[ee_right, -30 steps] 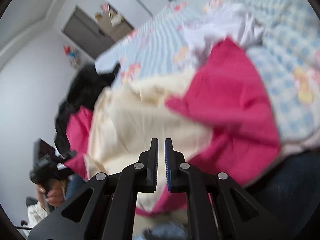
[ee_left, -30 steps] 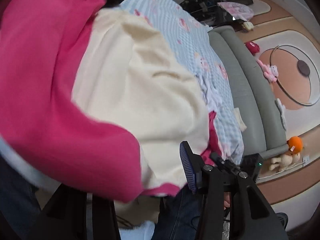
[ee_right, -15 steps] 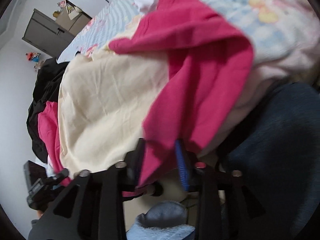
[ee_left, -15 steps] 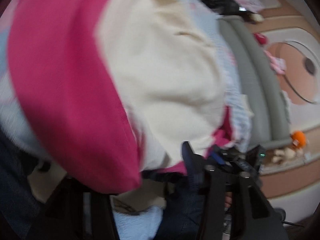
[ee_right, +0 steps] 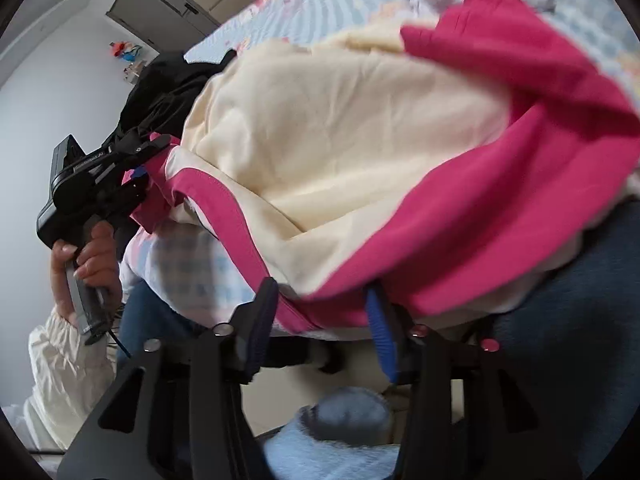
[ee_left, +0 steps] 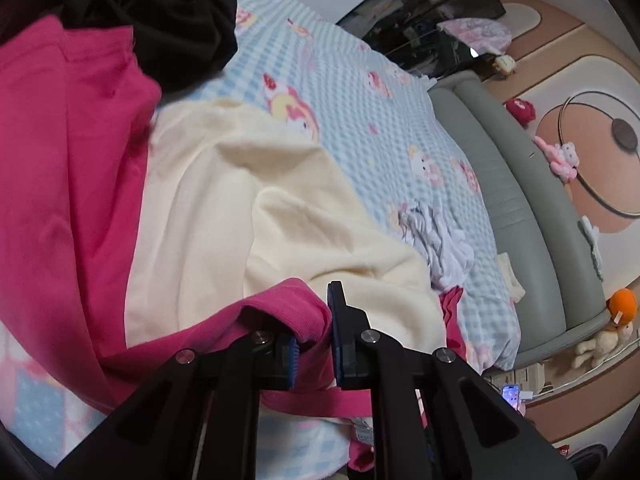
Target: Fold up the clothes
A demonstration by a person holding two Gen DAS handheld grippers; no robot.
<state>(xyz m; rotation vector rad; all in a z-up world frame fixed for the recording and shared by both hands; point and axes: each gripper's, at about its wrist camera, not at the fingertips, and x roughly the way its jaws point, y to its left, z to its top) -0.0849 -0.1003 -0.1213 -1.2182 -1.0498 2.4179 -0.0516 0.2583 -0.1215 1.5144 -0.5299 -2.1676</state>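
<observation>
Left wrist view: left gripper (ee_left: 314,336) has its jaws closing on the pink ribbed hem of the cream-and-pink sweatshirt (ee_left: 248,216); the hem is bunched between the pads and touches both, so it's pinching the fabric. Sweatshirt lies spread on the bed's blue checked cartoon sheet (ee_left: 360,112), pink sleeve (ee_left: 68,184) draped to the left, black garment (ee_left: 160,12) heaped behind it at the top. Small white garment (ee_left: 440,240) crumpled on the sheet right of the sweatshirt. Grey padded bed frame (ee_left: 516,200) runs along the right; plush toys (ee_left: 560,158) on the floor past it

Right wrist view: right gripper (ee_right: 320,320) has jaws spread apart, pink hem edge of the sweatshirt (ee_right: 340,140) hanging into the gap between them; can't tell if either pad presses the cloth, looks loose. Sweatshirt hangs over the bed edge, cream body on top, pink sleeve across the right. Far left, the person's hand (ee_right: 86,256) grips the left gripper's handle, its tips at the sweatshirt's other hem corner. Blue slipper (ee_right: 340,432) on the floor below
</observation>
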